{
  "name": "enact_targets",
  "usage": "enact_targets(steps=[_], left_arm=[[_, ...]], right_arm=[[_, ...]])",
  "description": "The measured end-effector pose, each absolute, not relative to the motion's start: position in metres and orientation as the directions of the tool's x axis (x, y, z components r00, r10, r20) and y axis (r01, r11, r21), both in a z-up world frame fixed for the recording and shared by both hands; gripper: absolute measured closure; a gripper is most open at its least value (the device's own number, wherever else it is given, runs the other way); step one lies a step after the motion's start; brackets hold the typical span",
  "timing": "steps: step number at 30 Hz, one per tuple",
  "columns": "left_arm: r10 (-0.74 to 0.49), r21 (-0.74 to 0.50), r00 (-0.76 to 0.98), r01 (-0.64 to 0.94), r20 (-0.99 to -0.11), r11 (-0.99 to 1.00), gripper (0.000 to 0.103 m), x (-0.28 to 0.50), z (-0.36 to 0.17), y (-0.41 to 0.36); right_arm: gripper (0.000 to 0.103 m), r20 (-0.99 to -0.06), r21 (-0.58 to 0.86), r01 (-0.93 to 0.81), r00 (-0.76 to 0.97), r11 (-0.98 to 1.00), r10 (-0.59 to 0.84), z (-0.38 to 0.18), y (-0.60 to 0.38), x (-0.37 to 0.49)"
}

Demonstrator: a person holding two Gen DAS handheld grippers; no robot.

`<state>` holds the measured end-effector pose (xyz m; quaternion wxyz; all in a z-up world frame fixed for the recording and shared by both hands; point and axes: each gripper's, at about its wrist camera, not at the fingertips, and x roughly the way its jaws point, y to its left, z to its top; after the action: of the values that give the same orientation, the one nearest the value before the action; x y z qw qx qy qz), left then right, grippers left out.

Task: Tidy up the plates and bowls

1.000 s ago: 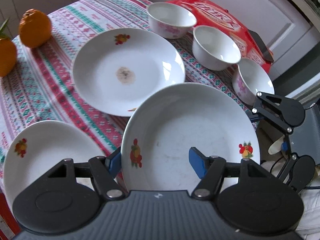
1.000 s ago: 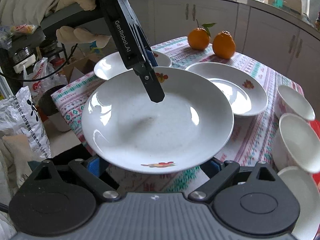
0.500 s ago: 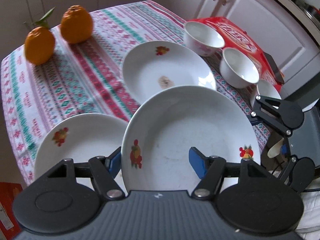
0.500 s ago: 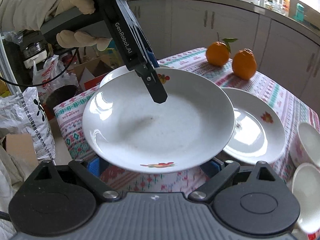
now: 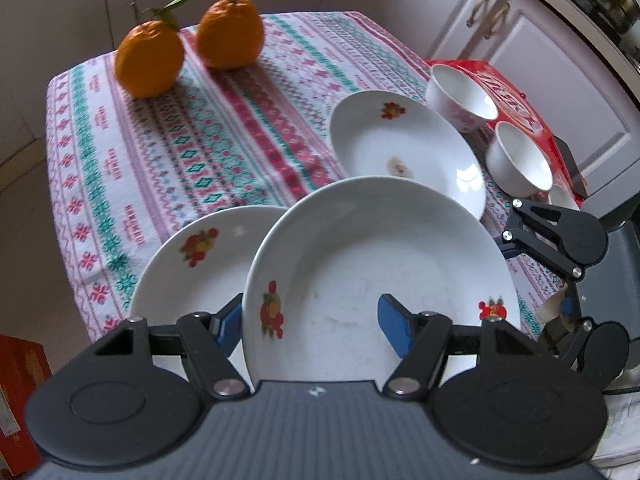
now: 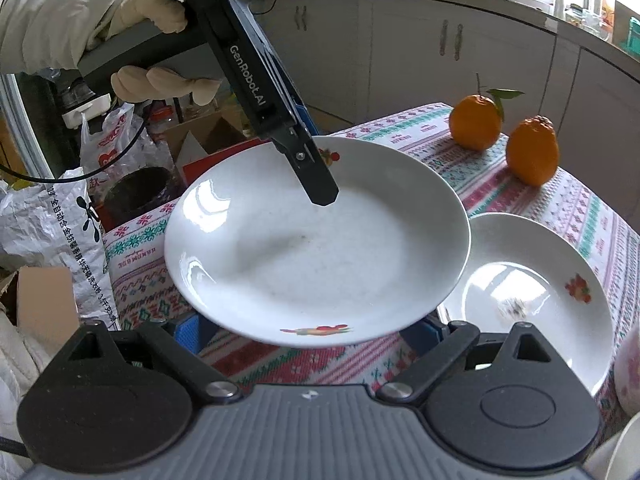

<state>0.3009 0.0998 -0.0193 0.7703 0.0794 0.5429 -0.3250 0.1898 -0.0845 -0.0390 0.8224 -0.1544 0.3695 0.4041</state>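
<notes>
Gripping the rim of a white fruit-print plate [image 5: 376, 280], my left claw [image 5: 316, 322] holds it in the air over the desk [image 5: 168, 148], above another plate [image 5: 188, 268]. My right claw [image 6: 308, 330] sits under its opposite edge, fingers spread wide, touching nothing that I can see.

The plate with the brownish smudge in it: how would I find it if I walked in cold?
Start at the patterned tablecloth and find the row of small white bowls along the red box. Beside them lies a shallow white plate with a fruit motif. Unlike the plate the left tool holds, it rests flat and carries a brownish smudge at its centre.
</notes>
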Motion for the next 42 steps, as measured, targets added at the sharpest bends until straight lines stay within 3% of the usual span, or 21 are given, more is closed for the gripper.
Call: enact_targets(steps=[42], left_arm=[[-0.396,-0.228,0.206,0.551,-0.895,0.803,0.035,0.323,-0.051,0.126]], right_arm=[[0.005,-0.764,0.098,-0.752,0.363,0.652,0.533,-0.041,-0.050,0.203]])
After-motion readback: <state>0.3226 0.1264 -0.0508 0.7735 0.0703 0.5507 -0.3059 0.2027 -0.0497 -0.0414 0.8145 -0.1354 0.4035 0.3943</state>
